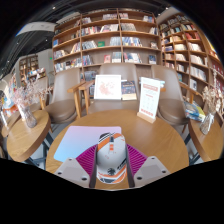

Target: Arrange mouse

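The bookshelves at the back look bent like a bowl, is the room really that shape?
No: in the gripper view the wide-angle lens curves the bookshelves and the round table's edge; straight lines bow most away from the centre. The mouse, held between the gripper fingers, looks oversized because it is closest.

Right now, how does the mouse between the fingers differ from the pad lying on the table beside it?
The mouse is domed, white and grey with orange-red trim; the mouse pad is flat, pale and plain. The mouse sits between the fingers of the gripper, which close on its sides; the mouse pad lies free, just ahead and to the left. Both are over the round wooden table.
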Motion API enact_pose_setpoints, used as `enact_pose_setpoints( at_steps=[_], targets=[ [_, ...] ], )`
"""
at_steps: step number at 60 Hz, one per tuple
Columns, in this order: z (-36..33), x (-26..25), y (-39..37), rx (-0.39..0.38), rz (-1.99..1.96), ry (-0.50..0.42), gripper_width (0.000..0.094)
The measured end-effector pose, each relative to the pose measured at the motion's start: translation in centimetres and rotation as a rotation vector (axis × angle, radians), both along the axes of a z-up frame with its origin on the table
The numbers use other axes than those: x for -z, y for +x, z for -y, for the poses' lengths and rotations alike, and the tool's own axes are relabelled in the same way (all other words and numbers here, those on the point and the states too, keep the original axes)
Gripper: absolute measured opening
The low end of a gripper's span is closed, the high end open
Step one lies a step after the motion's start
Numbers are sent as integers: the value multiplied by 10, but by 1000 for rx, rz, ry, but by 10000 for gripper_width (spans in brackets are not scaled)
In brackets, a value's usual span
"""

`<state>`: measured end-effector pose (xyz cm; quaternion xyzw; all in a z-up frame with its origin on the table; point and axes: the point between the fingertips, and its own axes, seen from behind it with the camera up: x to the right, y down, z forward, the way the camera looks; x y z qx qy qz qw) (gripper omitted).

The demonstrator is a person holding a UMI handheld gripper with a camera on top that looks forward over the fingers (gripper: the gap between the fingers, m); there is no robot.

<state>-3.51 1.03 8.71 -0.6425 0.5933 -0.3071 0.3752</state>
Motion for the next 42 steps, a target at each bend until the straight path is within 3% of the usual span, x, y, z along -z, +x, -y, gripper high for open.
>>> enact_pose_setpoints(
  at_steps=[15,29,33,39,42],
  targets=[
    [-91,53,78,-88,-59,26,439],
    [-105,95,91,-71,-88,-38,494],
    [-105,94,91,-70,-82,-59,559],
    [-101,82,81,-44,-69,-54,844],
    [-100,68,70,-36,-53,-46,838]
  ],
)
